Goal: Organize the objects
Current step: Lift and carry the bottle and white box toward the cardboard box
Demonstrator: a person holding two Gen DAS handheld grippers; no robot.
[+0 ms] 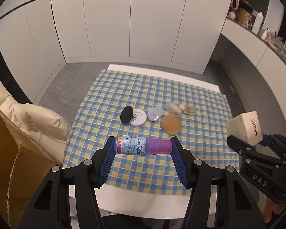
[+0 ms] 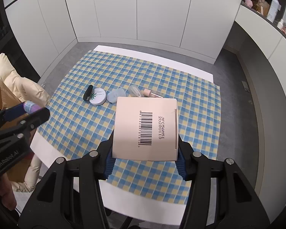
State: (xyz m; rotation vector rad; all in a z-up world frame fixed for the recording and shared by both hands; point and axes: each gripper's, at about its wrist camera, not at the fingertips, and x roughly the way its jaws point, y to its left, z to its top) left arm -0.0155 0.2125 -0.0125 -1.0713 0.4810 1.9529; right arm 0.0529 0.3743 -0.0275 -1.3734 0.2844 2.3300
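I hold one thing in each gripper, both lifted above the bench (image 1: 158,206), which carries a blue and yellow checked cloth (image 1: 162,87). My left gripper (image 1: 143,147) is part open and clamps a small bottle (image 1: 141,145) with a pink cap end to end, lying crosswise between the blue pads. My right gripper (image 2: 145,152) is also part open and grips a pale carton (image 2: 145,127) by its sides, barcode face up.

Still on the cloth, near its middle, sits a loose cluster: a black oval puff (image 1: 126,114) touching a round white compact (image 1: 137,117), then a pale blue case (image 1: 156,113), a tan sponge (image 1: 171,124), and a clear case (image 1: 172,108) beside a small pink-capped vial (image 1: 187,109).

At the left edge, beside a cream cushioned chair (image 1: 28,118), stands an open cardboard box (image 1: 7,152).

I judge this the carrying step. The box looks like the likely place for both; next I must swing left and lower each over its opening before loosening the grip.
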